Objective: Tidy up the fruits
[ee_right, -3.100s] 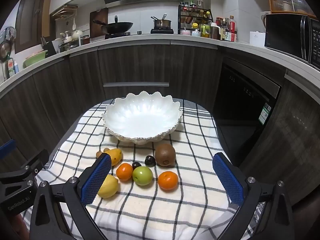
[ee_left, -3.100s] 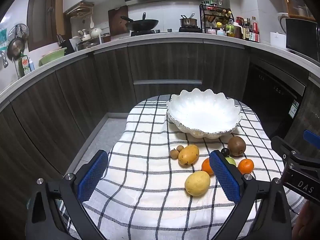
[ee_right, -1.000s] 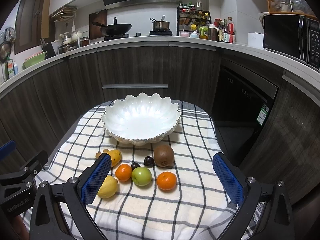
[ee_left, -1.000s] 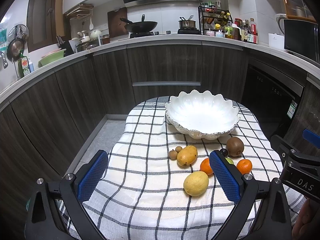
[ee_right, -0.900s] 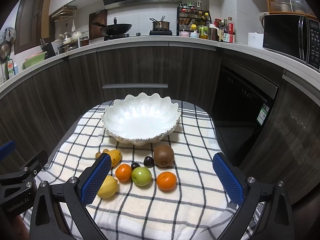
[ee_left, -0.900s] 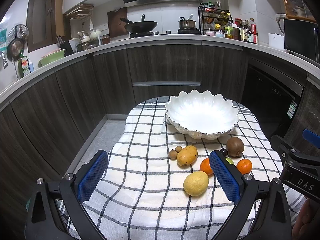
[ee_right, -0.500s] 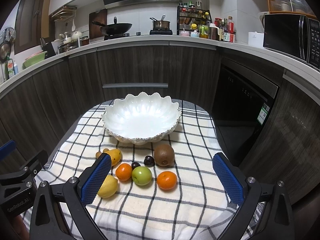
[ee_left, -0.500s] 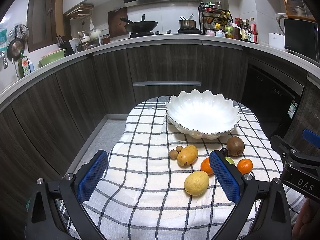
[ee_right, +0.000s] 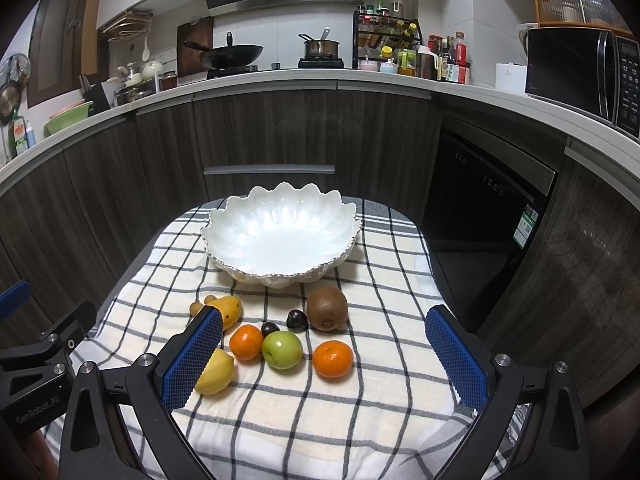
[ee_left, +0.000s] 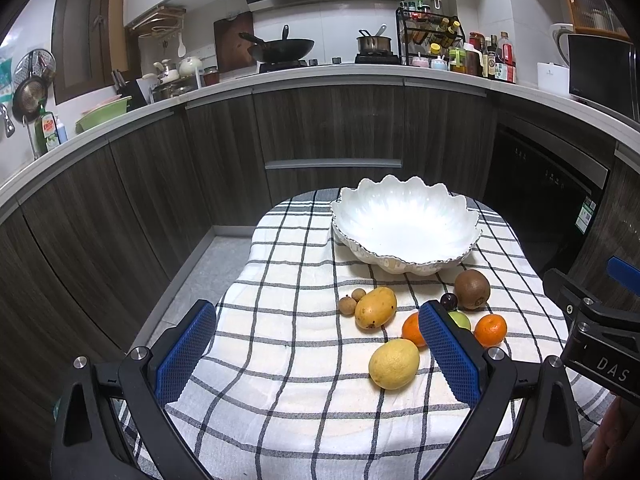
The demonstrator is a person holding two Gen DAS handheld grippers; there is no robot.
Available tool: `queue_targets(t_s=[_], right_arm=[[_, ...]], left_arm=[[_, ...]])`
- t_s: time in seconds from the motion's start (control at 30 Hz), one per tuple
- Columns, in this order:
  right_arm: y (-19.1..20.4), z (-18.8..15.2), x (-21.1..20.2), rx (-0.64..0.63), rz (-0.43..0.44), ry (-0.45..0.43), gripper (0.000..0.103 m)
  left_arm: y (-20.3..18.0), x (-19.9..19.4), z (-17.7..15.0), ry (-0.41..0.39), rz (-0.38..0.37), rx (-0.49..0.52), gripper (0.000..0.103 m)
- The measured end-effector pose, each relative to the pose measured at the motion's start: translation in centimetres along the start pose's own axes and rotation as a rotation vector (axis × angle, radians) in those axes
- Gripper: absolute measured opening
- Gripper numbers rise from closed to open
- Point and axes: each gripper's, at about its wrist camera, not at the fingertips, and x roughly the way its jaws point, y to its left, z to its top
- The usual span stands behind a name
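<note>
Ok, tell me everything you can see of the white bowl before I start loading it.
The white bowl is wide and shallow, with a scalloped, petal-like rim edged by a thin darker trim. It looks like glossy glazed ceramic, and light reflects off the inside. It is empty and stands upright on the far end of the checked cloth, beyond all the fruit. Nothing touches it; the kiwi lies nearest, just in front, with a gap between them.

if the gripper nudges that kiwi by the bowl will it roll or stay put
The kiwi is egg-shaped and lies on soft checked cloth, so it would probably wobble rather than roll far. Its fuzzy skin likely grips the pads well. A push leftward might knock the dark plums beside it.
</note>
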Motion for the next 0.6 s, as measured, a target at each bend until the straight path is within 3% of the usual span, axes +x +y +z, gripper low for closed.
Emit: queue_targets(t_s=[0.6], right_arm=[[-0.1, -0.8, 2.3, -0.007, -0.003, 0.029, 0.102]], left_arm=[[-0.7, 2.0, -0.5, 0.034, -0.013, 0.049, 0.103]])
